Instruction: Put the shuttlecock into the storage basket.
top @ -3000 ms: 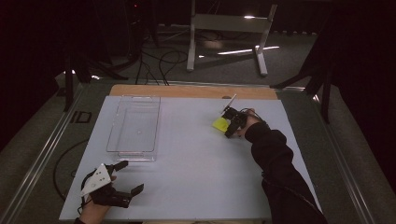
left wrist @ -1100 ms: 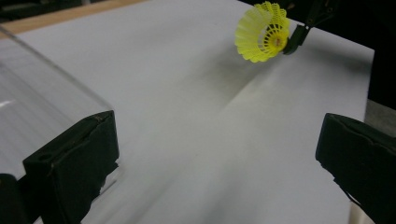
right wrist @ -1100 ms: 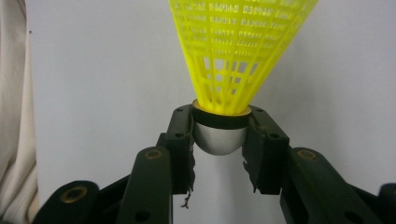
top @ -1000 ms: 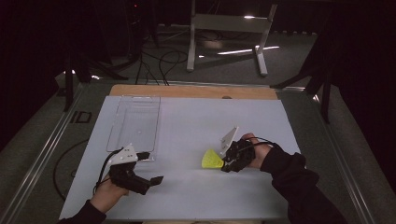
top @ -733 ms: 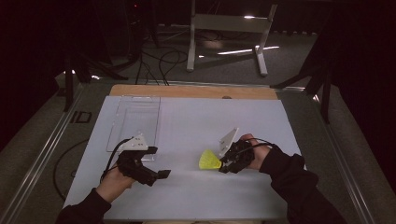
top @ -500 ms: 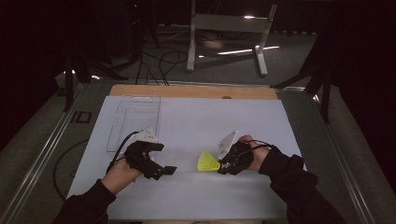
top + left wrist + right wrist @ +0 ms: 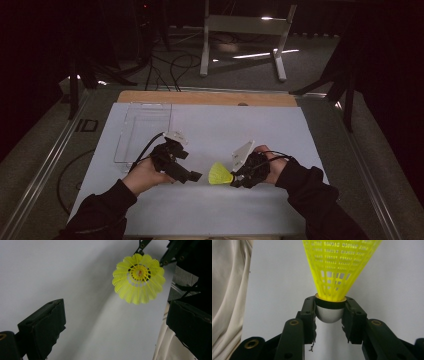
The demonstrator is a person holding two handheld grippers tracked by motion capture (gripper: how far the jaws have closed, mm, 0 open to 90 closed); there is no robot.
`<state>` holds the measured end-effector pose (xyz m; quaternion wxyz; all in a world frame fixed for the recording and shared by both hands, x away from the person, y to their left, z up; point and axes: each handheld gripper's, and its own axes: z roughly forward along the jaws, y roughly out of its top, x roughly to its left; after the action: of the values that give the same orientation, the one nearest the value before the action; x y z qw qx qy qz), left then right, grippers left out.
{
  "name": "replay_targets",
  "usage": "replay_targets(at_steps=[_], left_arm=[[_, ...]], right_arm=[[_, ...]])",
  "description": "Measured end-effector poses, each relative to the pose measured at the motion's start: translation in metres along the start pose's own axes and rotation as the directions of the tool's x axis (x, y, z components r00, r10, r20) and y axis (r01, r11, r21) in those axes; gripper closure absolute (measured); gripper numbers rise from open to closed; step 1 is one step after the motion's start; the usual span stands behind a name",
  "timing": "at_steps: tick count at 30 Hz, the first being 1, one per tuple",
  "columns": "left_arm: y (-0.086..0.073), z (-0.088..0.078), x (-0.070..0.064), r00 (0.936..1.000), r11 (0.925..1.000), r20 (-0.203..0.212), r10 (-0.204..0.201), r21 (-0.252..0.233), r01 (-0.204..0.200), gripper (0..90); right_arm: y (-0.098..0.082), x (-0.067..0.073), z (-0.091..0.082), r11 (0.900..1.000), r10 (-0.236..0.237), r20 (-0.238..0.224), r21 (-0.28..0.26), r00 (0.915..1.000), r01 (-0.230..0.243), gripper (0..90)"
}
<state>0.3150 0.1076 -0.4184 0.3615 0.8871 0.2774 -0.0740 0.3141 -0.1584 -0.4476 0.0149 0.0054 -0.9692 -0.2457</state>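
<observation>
A yellow plastic shuttlecock (image 7: 220,175) is held over the white table sheet (image 7: 260,130), its skirt pointing left. My right gripper (image 7: 234,179) is shut on its white cork base (image 7: 329,314), one pad on each side. In the left gripper view the shuttlecock (image 7: 138,277) faces me skirt-first, ahead of the jaws and apart from them. My left gripper (image 7: 196,176) stands open just left of the skirt, with nothing between its fingers (image 7: 45,323).
A clear plastic tray (image 7: 144,129) lies at the back left of the white sheet. A wooden strip (image 7: 205,98) runs along the table's far edge. A metal stand (image 7: 240,30) and cables are on the floor beyond.
My left gripper has moved right and a little up, from the front left to just beside the shuttlecock's skirt. The right gripper has stayed in place with the shuttlecock.
</observation>
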Motion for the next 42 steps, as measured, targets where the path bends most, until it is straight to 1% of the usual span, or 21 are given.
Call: replay_targets(at_steps=[1, 4, 6, 7, 8, 13, 17, 20, 22, 23, 26, 29, 30, 33, 34, 35, 36, 38, 40, 41, 42], left_arm=[[0.0, 0.0, 0.0, 1.0, 1.0, 0.0, 0.0, 0.0, 0.0, 5.0], [0.006, 0.007, 0.0, 0.9997, 1.0, 0.025, -0.002, 0.007, 0.002, 6.5], [0.01, 0.014, -0.001, 0.9987, 0.9997, 0.051, 0.005, 0.022, -0.006, 12.7], [0.01, 0.014, -0.001, 0.9987, 0.9997, 0.051, 0.005, 0.022, -0.006, 15.0], [0.012, 0.019, 0.0, 0.998, 0.9996, 0.063, -0.006, 0.026, 0.004, 16.9], [0.016, 0.028, 0.001, 0.997, 0.9987, 0.075, -0.021, 0.048, 0.018, 29.6], [0.02, 0.034, 0.004, 0.9966, 0.9978, 0.077, -0.029, 0.061, 0.025, 43.7], [0.022, 0.04, 0.006, 0.9939, 0.9968, 0.107, -0.024, 0.078, 0.016, 53.1], [0.023, 0.044, 0.006, 0.9935, 0.9957, 0.112, -0.023, 0.092, 0.013, 57.6], [0.023, 0.046, 0.006, 0.9908, 0.9953, 0.131, -0.032, 0.095, 0.02, 59.0], [0.023, 0.049, 0.006, 0.99, 0.9941, 0.137, -0.034, 0.107, 0.02, 65.8], [0.023, 0.051, 0.006, 0.9891, 0.9929, 0.143, -0.037, 0.117, 0.02, 73.4], [0.023, 0.051, 0.008, 0.9853, 0.9931, 0.162, -0.054, 0.112, 0.036, 77.0], [0.023, 0.051, 0.009, 0.9839, 0.9929, 0.169, -0.057, 0.113, 0.038, 84.1], [0.023, 0.052, 0.01, 0.9817, 0.9923, 0.181, -0.06, 0.118, 0.039, 86.8], [0.023, 0.052, 0.01, 0.9817, 0.9923, 0.181, -0.06, 0.118, 0.039, 88.1], [0.023, 0.052, 0.01, 0.9789, 0.9921, 0.195, -0.061, 0.12, 0.037, 89.2], [0.024, 0.053, 0.01, 0.9785, 0.9913, 0.199, -0.056, 0.128, 0.031, 90.0], [0.025, 0.054, 0.009, 0.9789, 0.9903, 0.197, -0.053, 0.136, 0.026, 90.0], [0.025, 0.054, 0.009, 0.9789, 0.9903, 0.197, -0.053, 0.136, 0.026, 90.0], [0.026, 0.054, 0.008, 0.9817, 0.9893, 0.185, -0.045, 0.145, 0.018, 90.0]], right_arm=[[0.0, 0.0, 0.0, 1.0, 0.0, 0.0, 0.0, 1.0, 0.0, 65.4], [0.001, 0.0, 0.0, 1.0, -0.009, 0.001, -0.011, 1.0, 0.009, 65.3], [0.003, 0.001, 0.001, 1.0, -0.012, -0.004, -0.01, 0.9999, 0.012, 65.3], [0.003, 0.001, 0.001, 1.0, -0.012, -0.004, -0.01, 0.9999, 0.012, 65.3], [0.003, 0.001, 0.001, 1.0, -0.013, -0.004, -0.011, 0.9999, 0.013, 65.3], [0.004, 0.001, 0.002, 1.0, -0.02, -0.009, -0.012, 0.9998, 0.02, 65.4], [0.005, 0.002, 0.002, 1.0, -0.026, -0.005, -0.012, 0.9996, 0.026, 65.3], [0.006, 0.002, 0.002, 0.999, -0.032, -0.008, -0.018, 0.9995, 0.032, 65.3], [0.007, 0.002, 0.002, 0.999, -0.037, -0.013, -0.022, 0.9992, 0.037, 65.3], [0.007, 0.002, 0.002, 0.999, -0.039, -0.014, -0.021, 0.9991, 0.039, 65.3], [0.008, 0.003, 0.003, 0.999, -0.033, -0.014, -0.024, 0.9994, 0.033, 65.3], [0.008, 0.003, 0.003, 0.999, -0.041, -0.02, -0.019, 0.9989, 0.041, 65.3], [0.008, 0.003, 0.003, 0.999, -0.035, -0.023, -0.015, 0.9991, 0.034, 65.3], [0.007, 0.003, 0.004, 0.999, -0.033, -0.029, -0.016, 0.999, 0.033, 65.2], [0.006, 0.002, 0.005, 0.999, -0.031, -0.033, -0.015, 0.999, 0.031, 65.2], [0.006, 0.002, 0.005, 0.999, -0.031, -0.033, -0.015, 0.999, 0.031, 65.2], [0.006, 0.002, 0.006, 1.0, -0.03, -0.039, -0.01, 0.9988, 0.029, 65.2], [0.005, 0.002, 0.007, 1.0, -0.02, -0.05, -0.008, 0.9985, 0.02, 65.1], [0.005, 0.001, 0.008, 1.0, -0.024, -0.054, -0.008, 0.9983, 0.023, 65.1], [0.005, 0.001, 0.009, 1.0, -0.014, -0.062, -0.007, 0.998, 0.014, 65.0], [0.005, 0.002, 0.009, 1.0, -0.004, -0.065, -0.007, 0.9979, 0.004, 64.9]])
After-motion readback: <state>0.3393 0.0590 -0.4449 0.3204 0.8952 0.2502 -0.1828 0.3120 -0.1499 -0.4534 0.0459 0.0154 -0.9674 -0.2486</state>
